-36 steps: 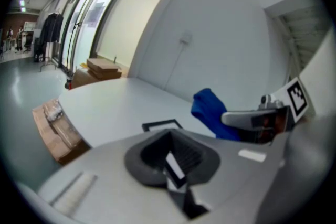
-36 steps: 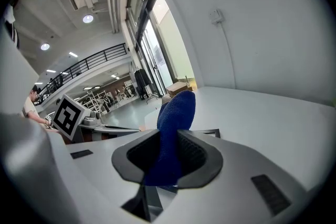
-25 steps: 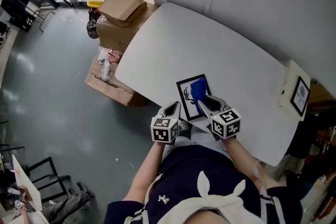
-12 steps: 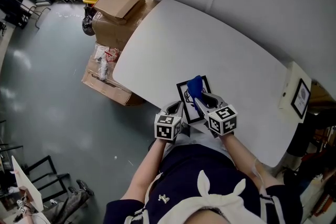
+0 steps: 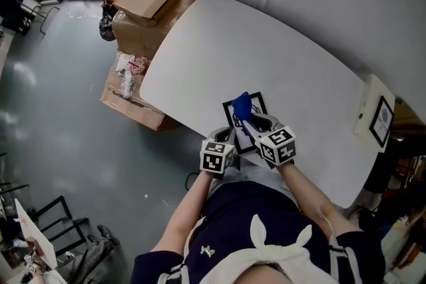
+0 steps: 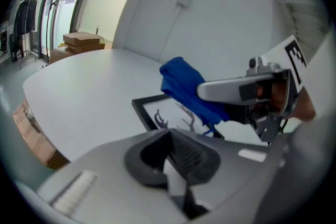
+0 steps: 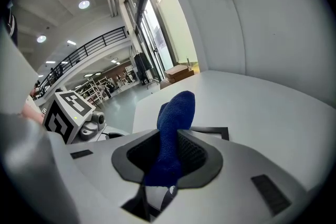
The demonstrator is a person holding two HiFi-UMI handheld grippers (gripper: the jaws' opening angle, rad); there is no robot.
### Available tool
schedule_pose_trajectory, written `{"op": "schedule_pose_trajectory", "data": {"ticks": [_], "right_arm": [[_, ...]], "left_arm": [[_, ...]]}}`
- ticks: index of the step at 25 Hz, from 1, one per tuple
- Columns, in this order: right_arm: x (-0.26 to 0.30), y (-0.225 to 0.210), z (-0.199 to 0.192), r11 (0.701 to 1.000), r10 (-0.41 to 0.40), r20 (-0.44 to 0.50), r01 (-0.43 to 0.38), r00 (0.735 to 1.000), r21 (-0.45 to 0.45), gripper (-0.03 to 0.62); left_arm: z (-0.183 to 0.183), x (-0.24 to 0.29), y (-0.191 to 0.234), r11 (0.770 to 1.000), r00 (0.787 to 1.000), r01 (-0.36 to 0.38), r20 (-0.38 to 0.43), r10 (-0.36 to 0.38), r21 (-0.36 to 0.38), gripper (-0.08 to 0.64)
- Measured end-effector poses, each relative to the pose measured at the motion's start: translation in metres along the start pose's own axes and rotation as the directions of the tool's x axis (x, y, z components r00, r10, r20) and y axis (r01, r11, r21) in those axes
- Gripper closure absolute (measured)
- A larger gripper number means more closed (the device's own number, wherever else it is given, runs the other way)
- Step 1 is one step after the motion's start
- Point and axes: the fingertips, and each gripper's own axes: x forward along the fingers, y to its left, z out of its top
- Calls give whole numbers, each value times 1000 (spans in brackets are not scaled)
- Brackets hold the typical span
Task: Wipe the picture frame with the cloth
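Cloth (image 5: 241, 105), blue, is pinched between the closed jaws of the right hand-held gripper (image 5: 257, 123), its free end sticking out over the black picture frame (image 5: 232, 120). That frame lies flat at the near edge of the white table (image 5: 266, 56). Just left of it sits the left hand-held gripper (image 5: 224, 137), jaws together, with nothing visibly between them.
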Motion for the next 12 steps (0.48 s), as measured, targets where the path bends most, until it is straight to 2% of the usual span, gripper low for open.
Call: {"op": "schedule_pose_trajectory", "data": {"ticks": [7, 12], "right_arm": [[10, -3, -6, 998, 11, -33, -13, 999, -67, 503], [20, -5, -10, 993, 27, -63, -34, 998, -109, 503]], "left_arm": [[-8, 6, -5, 1000, 1000, 11, -26, -11, 14, 557], [-15, 9, -2, 1000, 999, -10, -50, 11, 20, 557]]}}
